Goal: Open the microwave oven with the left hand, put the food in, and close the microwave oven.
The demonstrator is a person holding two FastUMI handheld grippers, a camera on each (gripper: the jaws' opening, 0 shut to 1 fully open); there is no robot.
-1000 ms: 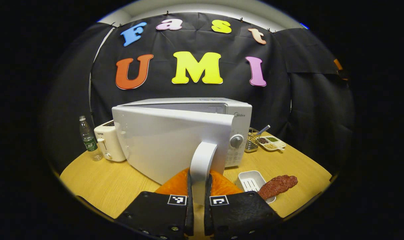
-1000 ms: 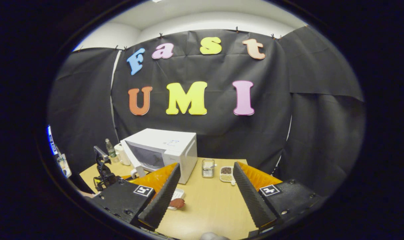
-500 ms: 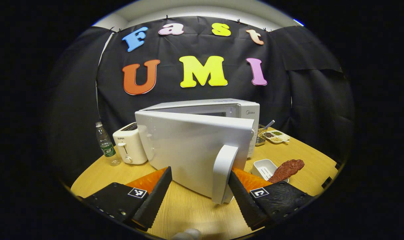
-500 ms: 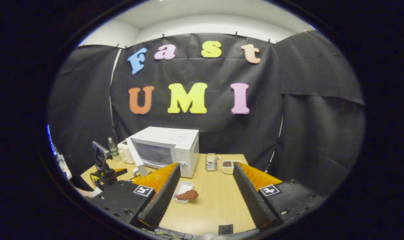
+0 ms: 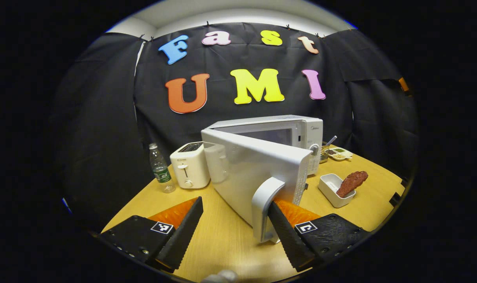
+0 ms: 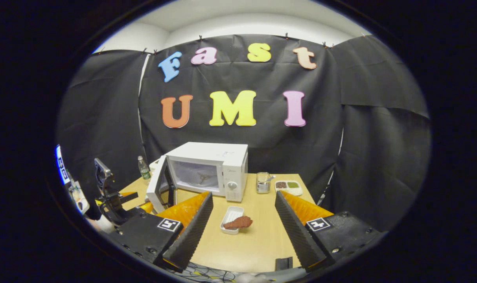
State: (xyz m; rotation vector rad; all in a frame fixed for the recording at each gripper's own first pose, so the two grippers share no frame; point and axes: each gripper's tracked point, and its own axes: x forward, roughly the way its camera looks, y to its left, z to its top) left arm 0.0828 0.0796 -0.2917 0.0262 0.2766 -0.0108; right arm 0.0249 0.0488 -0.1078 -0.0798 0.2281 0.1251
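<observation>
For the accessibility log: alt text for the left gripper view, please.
An open left gripper sits by the handle of a white microwave whose door stands open. Food rests on a white tray on the table.

I see black cloth (image 6: 238,129) hung as the booth's wall from nine o'clock round to three, pinned along its top edge. Above it at twelve, a pale wall and ceiling (image 6: 242,17) catch soft light. At six sits a light wooden table (image 6: 258,239), its far edge meeting the cloth. The cloth hangs in overlapping panels, creased.
</observation>
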